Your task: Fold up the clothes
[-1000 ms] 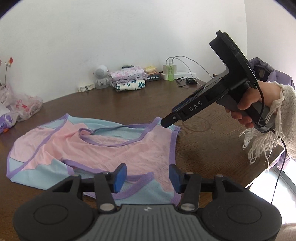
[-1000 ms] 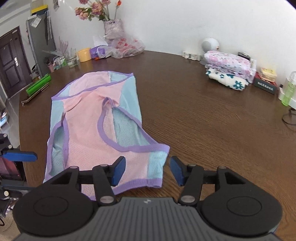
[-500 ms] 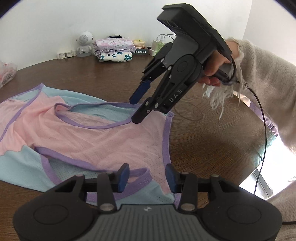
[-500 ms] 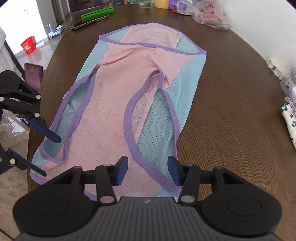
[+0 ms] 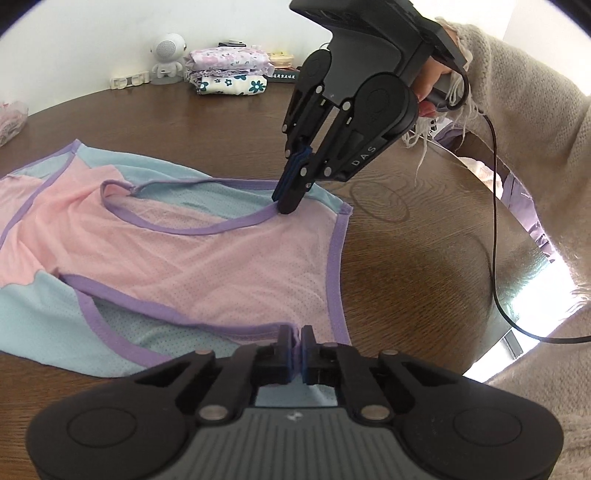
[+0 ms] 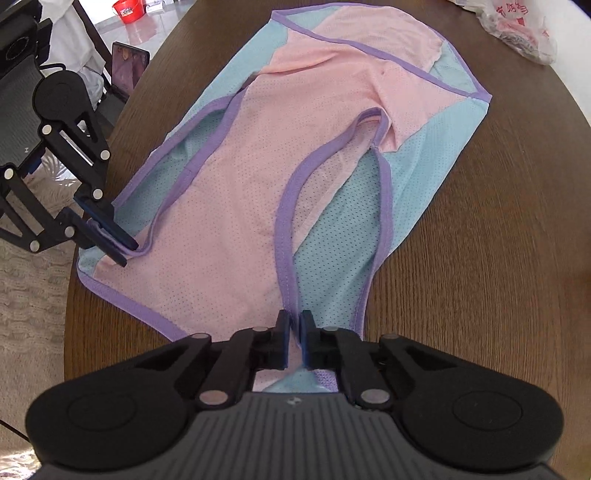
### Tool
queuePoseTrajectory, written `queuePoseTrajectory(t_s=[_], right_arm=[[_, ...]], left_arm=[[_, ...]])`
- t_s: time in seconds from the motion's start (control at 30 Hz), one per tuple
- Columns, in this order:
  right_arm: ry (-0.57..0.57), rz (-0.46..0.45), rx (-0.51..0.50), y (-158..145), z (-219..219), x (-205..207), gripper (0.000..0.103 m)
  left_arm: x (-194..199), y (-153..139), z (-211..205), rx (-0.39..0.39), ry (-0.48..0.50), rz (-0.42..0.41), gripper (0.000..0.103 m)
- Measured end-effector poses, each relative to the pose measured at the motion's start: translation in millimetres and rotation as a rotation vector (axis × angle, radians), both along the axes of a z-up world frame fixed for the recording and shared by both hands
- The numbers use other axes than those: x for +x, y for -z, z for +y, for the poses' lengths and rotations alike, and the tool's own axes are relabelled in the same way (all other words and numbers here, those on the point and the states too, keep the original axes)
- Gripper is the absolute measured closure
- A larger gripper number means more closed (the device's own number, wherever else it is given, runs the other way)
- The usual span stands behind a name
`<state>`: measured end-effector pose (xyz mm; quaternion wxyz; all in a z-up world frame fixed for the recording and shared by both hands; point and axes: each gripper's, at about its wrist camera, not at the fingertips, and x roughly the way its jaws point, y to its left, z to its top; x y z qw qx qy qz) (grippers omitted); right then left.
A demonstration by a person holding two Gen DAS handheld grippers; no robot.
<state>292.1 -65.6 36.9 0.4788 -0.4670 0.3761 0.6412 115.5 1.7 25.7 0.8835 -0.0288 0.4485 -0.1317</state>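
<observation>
A pink and light-blue mesh top (image 5: 221, 266) with purple trim lies flat on the brown wooden table (image 5: 424, 258). My left gripper (image 5: 294, 334) is closing tight at the near hem, and the purple edge is pinched between its pads. My right gripper (image 5: 286, 203) points steeply down at the far side, its jaws closing on the purple armhole trim. From the right wrist, the top (image 6: 240, 203) stretches away; the right gripper (image 6: 294, 325) pinches the trim, and the left gripper (image 6: 122, 251) grips the hem at the table's left edge.
A stack of folded clothes (image 5: 229, 72) and a small white robot figure (image 5: 168, 55) stand by the far wall. A plastic bag (image 6: 517, 29) lies beyond the top. A black cable (image 5: 495, 221) hangs from the right gripper, past a knitted sleeve (image 5: 535, 129).
Both grippers went from open to shut on the top's purple trim. The right gripper swung in from the side and tipped down onto the far armhole edge.
</observation>
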Motion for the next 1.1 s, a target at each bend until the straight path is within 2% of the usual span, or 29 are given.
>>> queuePoseTrajectory(t_s=[0.13, 0.23, 0.3, 0.43, 0.5, 0.63, 0.7, 0.77, 0.8, 0.93, 1.0, 1.1], right_arm=[[-0.006, 0.017, 0.071, -17.1, -20.4, -3.0, 0.101], [-0.011, 0.004, 0.101, -30.7, -42.6, -8.1, 0.101], [-0.003, 0.016, 0.089, -30.5, -53.2, -9.8, 0.101], [0.019, -0.004, 0.003, -7.4, -56.1, -14.2, 0.101], [0.036, 0.0, -0.01, -0.3, -55.4, -14.6, 0.101], [0.119, 0.046, 0.039, -10.6, -53.4, -6.7, 0.097], [0.162, 0.074, 0.102, -20.0, -50.6, -2.7, 0.091], [0.202, 0.096, 0.165, -27.0, -45.3, -1.9, 0.074], [0.214, 0.104, 0.19, -28.7, -40.3, -3.3, 0.07], [0.236, 0.059, 0.194, -17.9, -10.6, -12.0, 0.068], [0.244, 0.032, 0.184, -10.4, 5.5, -16.1, 0.069], [0.245, 0.037, 0.151, 2.5, 25.8, -17.8, 0.069]], left_arm=[[-18.1, -12.8, 4.1, 0.016, 0.02, -0.082, 0.1], [-37.0, -17.0, -4.5, 0.082, 0.097, -0.127, 0.1], [-41.2, -11.6, -9.7, 0.088, 0.138, -0.1, 0.1], [-43.6, 1.4, -21.6, 0.099, 0.215, -0.053, 0.099], [-44.1, 5.5, -23.8, 0.104, 0.227, -0.043, 0.094], [-43.2, 2.3, -14.0, 0.046, 0.18, -0.047, 0.084], [-41.1, -3.2, -4.7, 0.009, 0.138, -0.067, 0.072], [-39.8, -9.2, 3.4, -0.015, 0.096, -0.088, 0.07], [-39.0, -12.0, 7.0, -0.028, 0.076, -0.095, 0.067], [-28.8, -17.1, 14.9, -0.067, 0.023, -0.109, 0.066], [-18.3, -13.6, 16.3, -0.093, -0.007, -0.086, 0.066], [-6.1, -5.7, 21.1, -0.151, -0.056, -0.029, 0.067]])
